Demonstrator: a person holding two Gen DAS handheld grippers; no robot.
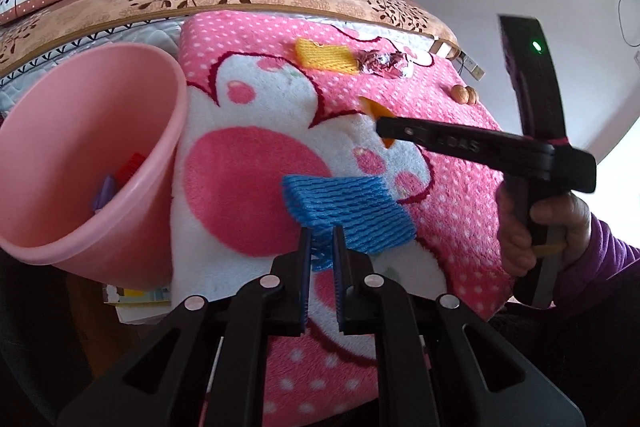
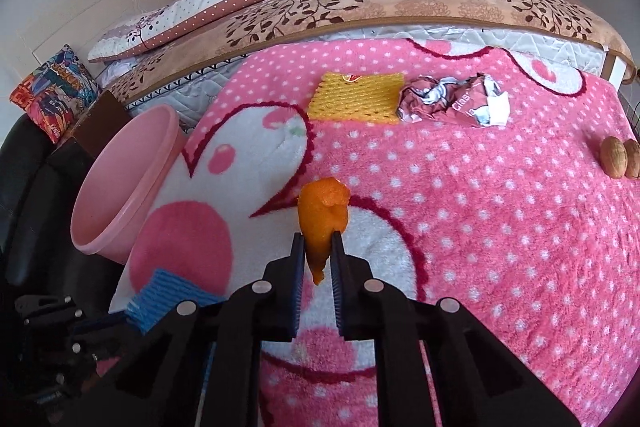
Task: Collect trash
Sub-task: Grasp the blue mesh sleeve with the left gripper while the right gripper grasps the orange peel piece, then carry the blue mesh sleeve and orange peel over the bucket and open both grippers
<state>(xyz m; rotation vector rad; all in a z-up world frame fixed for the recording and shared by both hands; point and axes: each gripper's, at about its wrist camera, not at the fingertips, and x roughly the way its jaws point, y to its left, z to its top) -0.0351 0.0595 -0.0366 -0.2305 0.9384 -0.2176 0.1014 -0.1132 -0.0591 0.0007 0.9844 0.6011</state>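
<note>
Progress partial: your left tongs pinch blue foam net, right tongs clamp orange peel; yellow foam net, crumpled wrapper, walnuts remain beyond them, pink plastic bin to their left.

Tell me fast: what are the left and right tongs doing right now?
Left tongs: closed on the blue foam net sleeve.
Right tongs: closed on the orange peel.
</note>
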